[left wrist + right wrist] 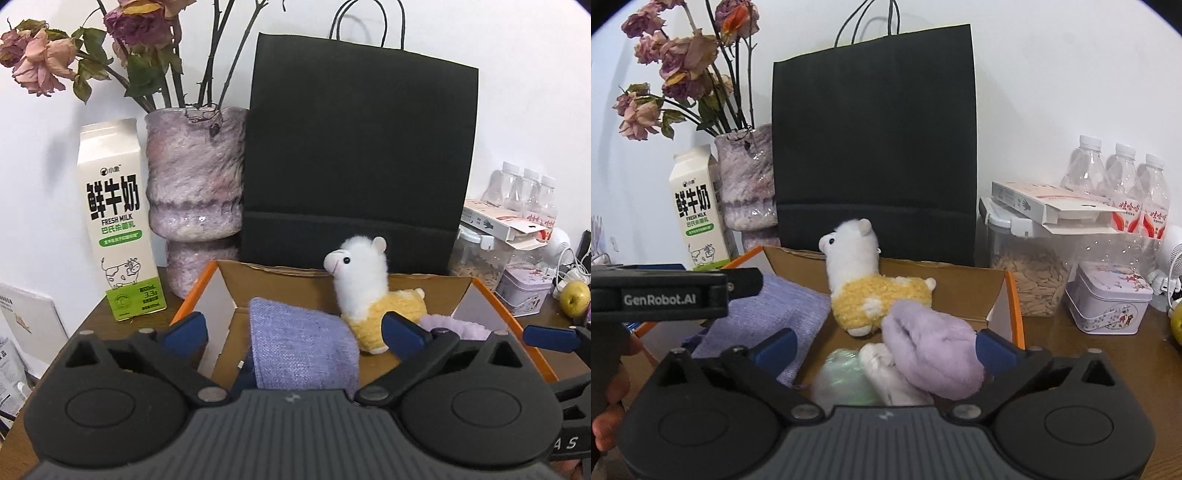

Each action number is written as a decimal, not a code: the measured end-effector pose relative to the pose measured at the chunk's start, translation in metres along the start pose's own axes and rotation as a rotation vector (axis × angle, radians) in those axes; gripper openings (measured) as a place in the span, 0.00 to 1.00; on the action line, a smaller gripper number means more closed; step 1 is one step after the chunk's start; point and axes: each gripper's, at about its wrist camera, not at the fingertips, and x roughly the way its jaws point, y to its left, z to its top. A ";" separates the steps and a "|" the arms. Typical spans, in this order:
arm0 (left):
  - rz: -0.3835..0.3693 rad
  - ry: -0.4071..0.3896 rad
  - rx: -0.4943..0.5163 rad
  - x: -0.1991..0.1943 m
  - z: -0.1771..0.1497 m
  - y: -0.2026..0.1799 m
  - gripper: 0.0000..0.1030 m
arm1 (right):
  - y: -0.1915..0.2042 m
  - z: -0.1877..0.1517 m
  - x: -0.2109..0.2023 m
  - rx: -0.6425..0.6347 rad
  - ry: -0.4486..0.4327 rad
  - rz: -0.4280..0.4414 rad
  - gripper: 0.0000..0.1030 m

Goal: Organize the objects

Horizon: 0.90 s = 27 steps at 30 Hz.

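A black paper bag point(358, 147) stood upright against the white wall, directly behind an open cardboard box point(417, 291) with orange-edged flaps. To the bag's left stood a mottled purple vase point(195, 192) of dried roses, and left of that a milk carton point(114, 221). To the bag's right stood a clear lidded container point(1027, 269) of seeds with a flat white carton on top, 3 plastic bottles point(1119, 184) behind it and a small lilac tin point(1108, 299) in front.

Inside the box, a lavender knitted cloth point(303, 347) lay at the left, a white-and-yellow alpaca plush point(864, 273) stood near the back wall, and a fluffy purple item point(934, 354) rested at the right, over white and pale-green soft pieces.

The left gripper point(295, 332) had its jaws spread wide on either side of the cloth, pads not pressing it. The right gripper point(886, 345) was likewise spread wide around the purple item, gripping nothing.
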 end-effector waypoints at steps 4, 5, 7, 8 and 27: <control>0.007 -0.007 -0.005 -0.005 0.000 0.003 1.00 | 0.000 -0.001 -0.001 0.004 -0.002 -0.007 1.00; 0.006 -0.009 -0.004 -0.007 0.000 0.004 1.00 | 0.000 -0.001 -0.002 0.005 -0.002 -0.007 1.00; 0.007 -0.010 -0.003 -0.013 -0.001 0.005 1.00 | 0.000 -0.001 -0.005 0.005 -0.002 -0.010 1.00; 0.006 -0.009 -0.004 -0.016 -0.002 0.006 1.00 | 0.002 -0.002 -0.007 0.003 -0.003 -0.012 1.00; -0.008 0.002 0.022 -0.165 -0.039 0.028 1.00 | 0.038 -0.032 -0.138 0.005 -0.020 -0.023 1.00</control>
